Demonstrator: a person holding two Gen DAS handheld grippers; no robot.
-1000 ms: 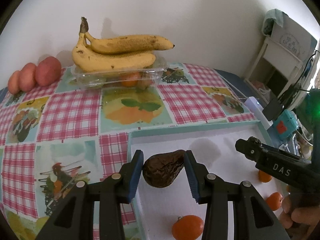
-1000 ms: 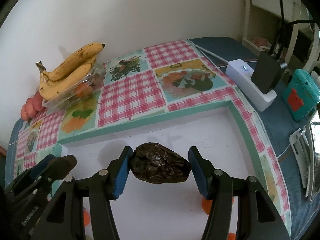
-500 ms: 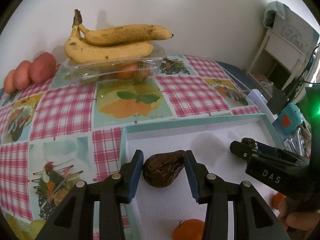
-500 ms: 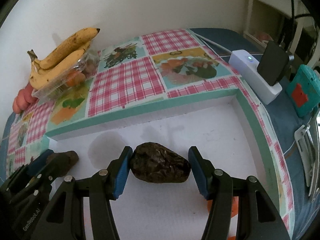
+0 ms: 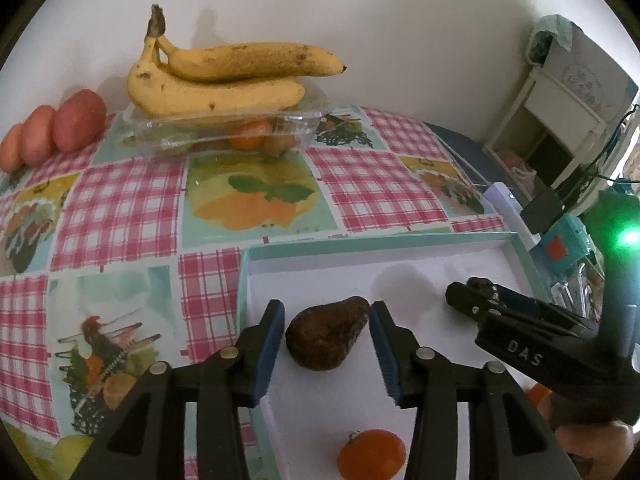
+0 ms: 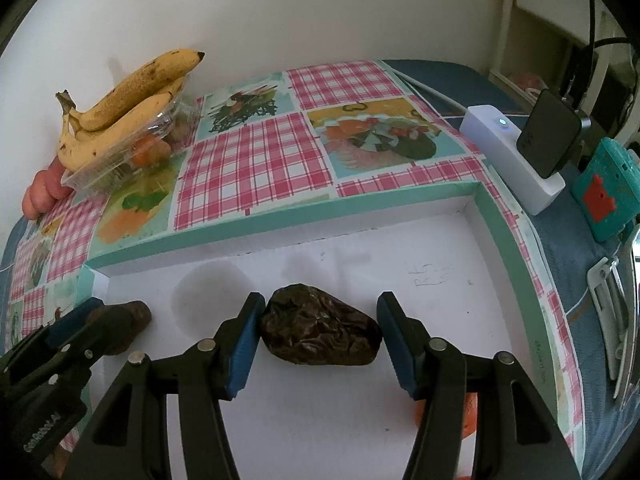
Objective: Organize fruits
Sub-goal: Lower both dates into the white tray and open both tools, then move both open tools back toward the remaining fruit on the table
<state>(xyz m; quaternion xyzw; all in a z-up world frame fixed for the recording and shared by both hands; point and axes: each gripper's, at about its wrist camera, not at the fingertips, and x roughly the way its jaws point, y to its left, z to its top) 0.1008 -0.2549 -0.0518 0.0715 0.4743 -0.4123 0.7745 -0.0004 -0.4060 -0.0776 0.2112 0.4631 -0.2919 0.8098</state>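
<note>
A white tray with a teal rim (image 5: 360, 242) (image 6: 512, 248) lies on the checked tablecloth. My left gripper (image 5: 328, 340) has a dark brown avocado (image 5: 326, 338) between its blue pads; the jaws look slightly apart from it and it rests on the tray floor. My right gripper (image 6: 320, 334) has a wrinkled dark avocado (image 6: 320, 332) between its pads, with small gaps, also resting on the tray. The right gripper shows in the left wrist view (image 5: 476, 296). An orange tangerine (image 5: 370, 454) lies near the tray front.
Two bananas (image 5: 224, 80) lie on a clear plastic box of fruit (image 5: 224, 136) at the back by the wall. Several red fruits (image 5: 52, 128) sit far left. A white power strip with a black plug (image 6: 520, 152) and a teal device (image 6: 604, 196) stand right of the tray.
Both grippers have come down to the tray floor with their avocados. The jaws have eased open a little around the fruit.
</note>
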